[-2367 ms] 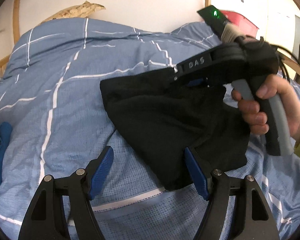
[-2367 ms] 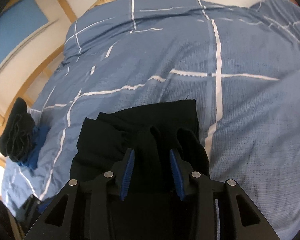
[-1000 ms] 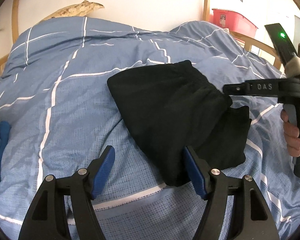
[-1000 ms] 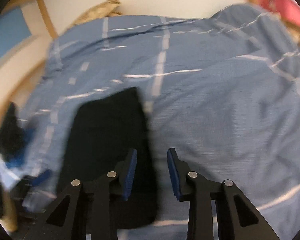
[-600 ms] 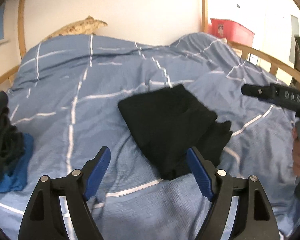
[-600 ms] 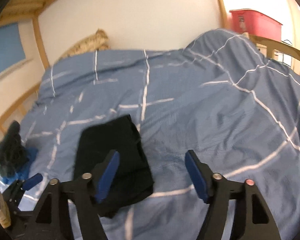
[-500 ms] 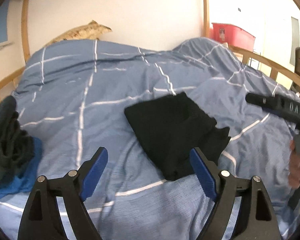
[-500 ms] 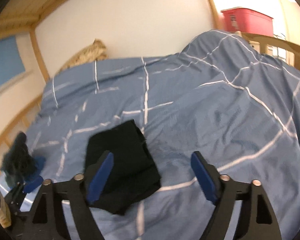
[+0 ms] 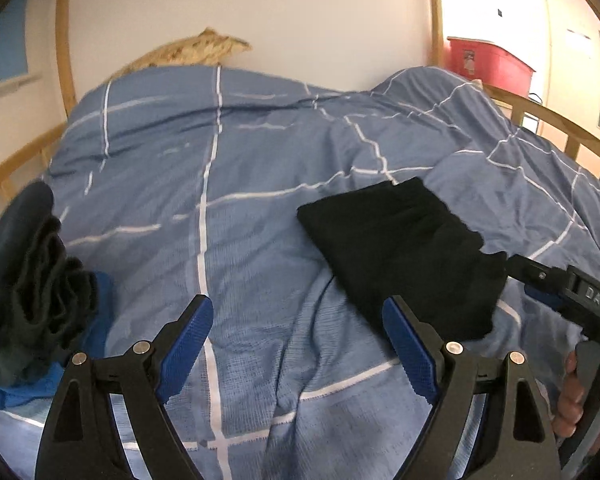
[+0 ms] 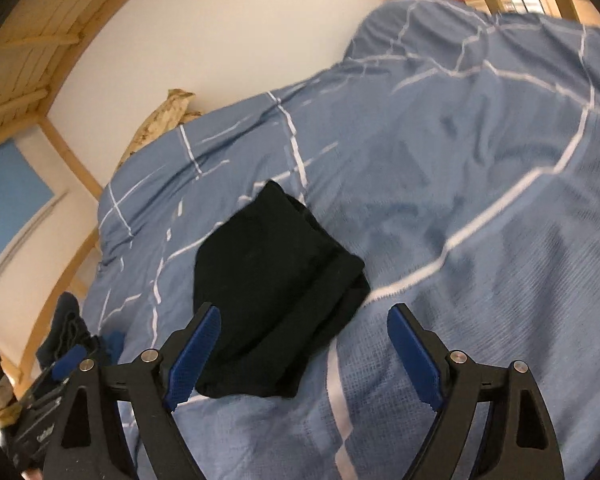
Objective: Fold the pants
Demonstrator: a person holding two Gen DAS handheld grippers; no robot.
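A: Where do we stand? Our left gripper (image 9: 298, 344) is spread wide with nothing between its blue pads (image 9: 186, 346), and so is our right gripper (image 10: 304, 354). Both hang above the duvet (image 9: 228, 216).

B: The pants (image 9: 404, 244) lie on the duvet as a compact black bundle, to the right of the left gripper, touching neither gripper as far as we can tell. We judge the fold more or less finished.

A: What could go wrong?

B: One corner at the near end sticks out past the rest (image 10: 356, 284), so the layers look uneven. The duvet is soft and rumpled; if we press or drag a gripper across it, the bundle could slide or spring open. Re-gripping only the top layer would peel it back.

A: Any writing?

B: White letters "DAS" (image 9: 596, 303) on the right gripper's body. The red box (image 9: 488, 62) bears a label, too small to read.
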